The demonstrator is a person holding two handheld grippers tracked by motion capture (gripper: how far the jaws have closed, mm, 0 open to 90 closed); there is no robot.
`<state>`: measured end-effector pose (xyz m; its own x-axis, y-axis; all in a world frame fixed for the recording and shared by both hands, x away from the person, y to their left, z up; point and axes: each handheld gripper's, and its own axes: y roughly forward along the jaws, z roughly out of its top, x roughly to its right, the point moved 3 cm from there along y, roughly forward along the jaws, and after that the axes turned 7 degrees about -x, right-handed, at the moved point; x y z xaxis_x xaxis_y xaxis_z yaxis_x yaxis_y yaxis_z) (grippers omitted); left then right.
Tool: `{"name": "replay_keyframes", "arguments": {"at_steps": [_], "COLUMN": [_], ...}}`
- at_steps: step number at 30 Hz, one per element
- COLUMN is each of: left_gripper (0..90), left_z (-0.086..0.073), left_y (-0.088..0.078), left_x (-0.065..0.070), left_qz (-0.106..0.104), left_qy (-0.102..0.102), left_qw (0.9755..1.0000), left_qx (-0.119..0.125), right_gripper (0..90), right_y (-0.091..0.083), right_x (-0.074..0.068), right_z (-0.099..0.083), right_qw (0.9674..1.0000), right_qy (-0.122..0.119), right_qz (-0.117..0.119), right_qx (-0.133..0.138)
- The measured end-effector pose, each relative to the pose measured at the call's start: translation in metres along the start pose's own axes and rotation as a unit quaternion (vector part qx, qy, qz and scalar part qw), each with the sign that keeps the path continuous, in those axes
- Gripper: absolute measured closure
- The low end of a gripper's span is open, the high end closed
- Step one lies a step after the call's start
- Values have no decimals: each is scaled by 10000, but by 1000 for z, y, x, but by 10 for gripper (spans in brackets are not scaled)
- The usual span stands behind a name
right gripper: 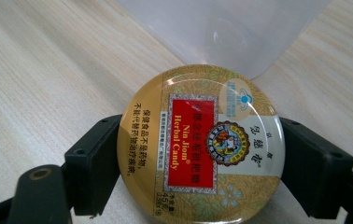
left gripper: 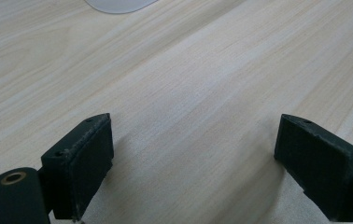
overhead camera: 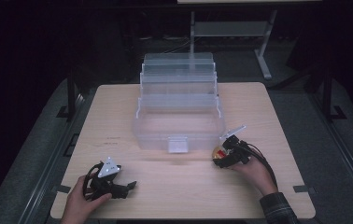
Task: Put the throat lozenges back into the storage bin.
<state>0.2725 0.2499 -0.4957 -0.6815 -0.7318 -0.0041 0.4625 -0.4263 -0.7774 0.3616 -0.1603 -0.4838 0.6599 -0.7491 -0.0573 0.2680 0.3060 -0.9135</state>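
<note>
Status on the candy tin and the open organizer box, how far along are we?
Done: the clear organizer box stands open, its trays stepped up toward the back. In hand: the right gripper is shut on the round candy tin, which sits low by the box's front right corner. Left: the tin is not yet in the box. The left gripper rests open over bare table.

"Nin Jiom Herbal Candy" (tin (right gripper: 200,144))

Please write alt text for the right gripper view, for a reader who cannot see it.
The right gripper is shut on a round gold candy tin with a red label, one black jaw at each side. Beneath lies a pale wooden table; a clear plastic box is behind.
</note>
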Motion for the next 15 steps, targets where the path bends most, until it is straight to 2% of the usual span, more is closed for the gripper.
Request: {"name": "replay_keyframes", "arguments": {"at_steps": [6, 15], "left_gripper": [109, 109], "left_z": [0, 0], "left_y": [0, 0], "left_x": [0, 0], "left_qz": [-1, 1], "left_qy": [-3, 0], "left_qw": [10000, 10000], "left_qx": [1, -1], "right_gripper": [199, 199], "right_y": [-2, -10], "right_x": [1, 1], "right_z": [0, 0], "right_qw": [10000, 10000], "right_qy": [10, -32], "right_qz": [49, 11], "right_qx": [-41, 48]}}
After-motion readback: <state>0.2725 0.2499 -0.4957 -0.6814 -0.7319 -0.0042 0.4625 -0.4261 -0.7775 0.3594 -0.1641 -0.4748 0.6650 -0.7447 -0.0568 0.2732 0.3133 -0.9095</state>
